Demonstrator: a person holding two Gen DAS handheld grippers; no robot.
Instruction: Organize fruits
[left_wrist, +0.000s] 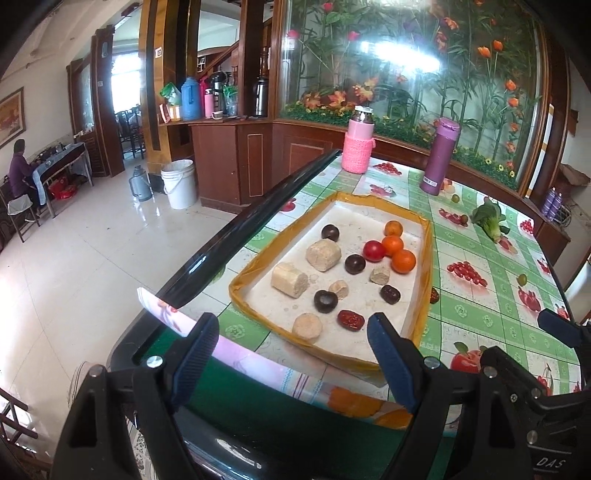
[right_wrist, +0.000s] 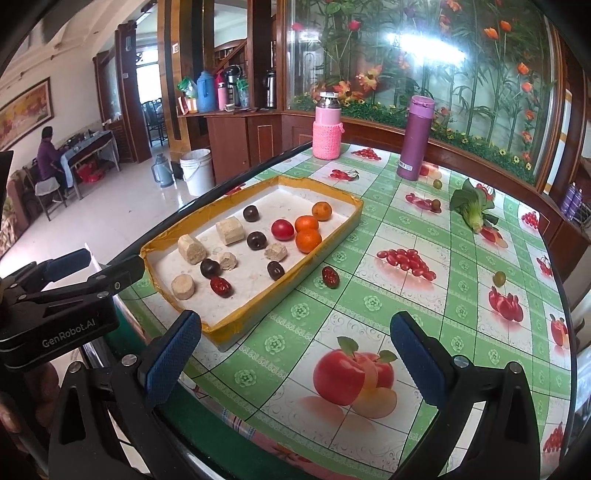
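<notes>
left hand-held gripper open at tray, right hand-held gripper open

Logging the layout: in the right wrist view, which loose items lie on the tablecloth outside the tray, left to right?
Red date beside the tray → pink bottle → purple bottle → leafy vegetable → small green fruit.

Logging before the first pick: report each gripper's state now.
Left gripper: open, holding nothing, near the yellow-rimmed white tray.
Right gripper: open, holding nothing, above the green fruit-print tablecloth.
</notes>
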